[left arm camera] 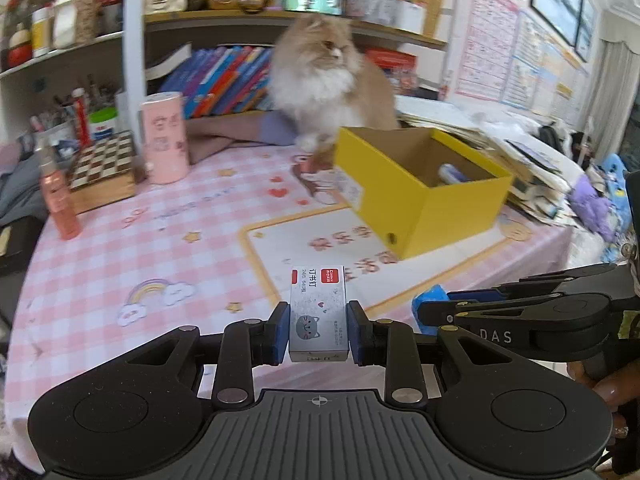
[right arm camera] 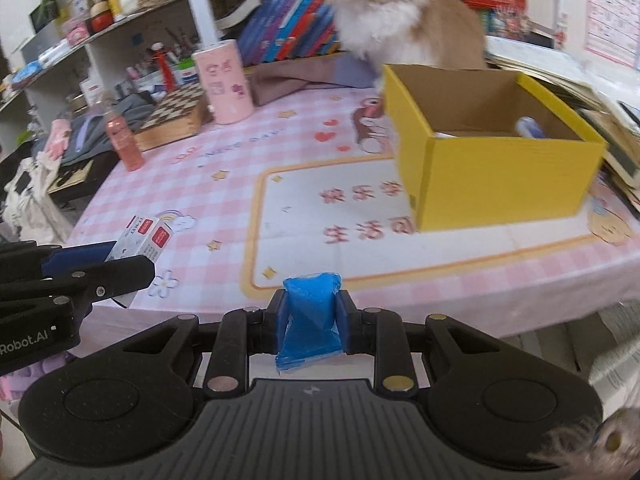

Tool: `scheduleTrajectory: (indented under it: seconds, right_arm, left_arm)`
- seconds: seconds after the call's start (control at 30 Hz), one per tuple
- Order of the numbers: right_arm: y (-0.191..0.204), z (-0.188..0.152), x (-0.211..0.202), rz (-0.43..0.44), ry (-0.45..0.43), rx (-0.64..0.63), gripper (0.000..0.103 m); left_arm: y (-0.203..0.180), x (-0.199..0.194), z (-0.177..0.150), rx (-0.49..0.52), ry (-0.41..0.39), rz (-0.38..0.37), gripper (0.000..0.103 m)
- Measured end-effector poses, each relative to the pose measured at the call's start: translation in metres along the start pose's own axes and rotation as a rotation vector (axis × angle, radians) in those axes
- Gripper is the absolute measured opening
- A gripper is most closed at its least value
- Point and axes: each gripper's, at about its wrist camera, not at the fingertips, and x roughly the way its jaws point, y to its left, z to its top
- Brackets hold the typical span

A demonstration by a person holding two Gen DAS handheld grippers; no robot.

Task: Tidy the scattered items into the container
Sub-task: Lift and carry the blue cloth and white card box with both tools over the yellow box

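Both grippers are loaded and hang over the near edge of the counter [left arm camera: 100,248]. Left gripper [left arm camera: 319,330] is clamped on a small staple box [left arm camera: 318,312], which lies flat between the pads with its printed end pointing far, so it can slide out forward when the pads part. Right gripper [right arm camera: 311,322] is squeezed tight on a blue crumpled bag [right arm camera: 310,320]; soft plastic needs the jaws nearly together.

Far and to the right stands the yellow box [right arm camera: 504,176], open on top, with one white tube-like item [right arm camera: 530,128] already inside at its right wall. It seems both loads are on the way to it.

One risk: a fluffy cat [right arm camera: 400,16] sits just behind the box, and could reach in or move.
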Motion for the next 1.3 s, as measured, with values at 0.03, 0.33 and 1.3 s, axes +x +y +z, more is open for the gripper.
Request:
scheduleTrajectory:
  seconds: [0.03, 0.33, 1.3]
  right_arm:
    - [-0.003, -0.003, -0.003, -0.01, -0.001, 0.005, 0.023]
    - [-0.044, -0.023, -0.031, -0.13, -0.016, 0.098, 0.023]
    - [-0.169, -0.045, -0.06, -0.314, -0.013, 0.305, 0.023]
  left_arm:
    - [-0.003, 0.001, 0.0, 0.007, 0.002, -0.013, 0.028]
    - [-0.049, 0.022, 0.006, 0.093, 0.019, -0.146, 0.028]
    - [-0.173, 0.092, 0.036, 0.298, 0.094, -0.382, 0.028]
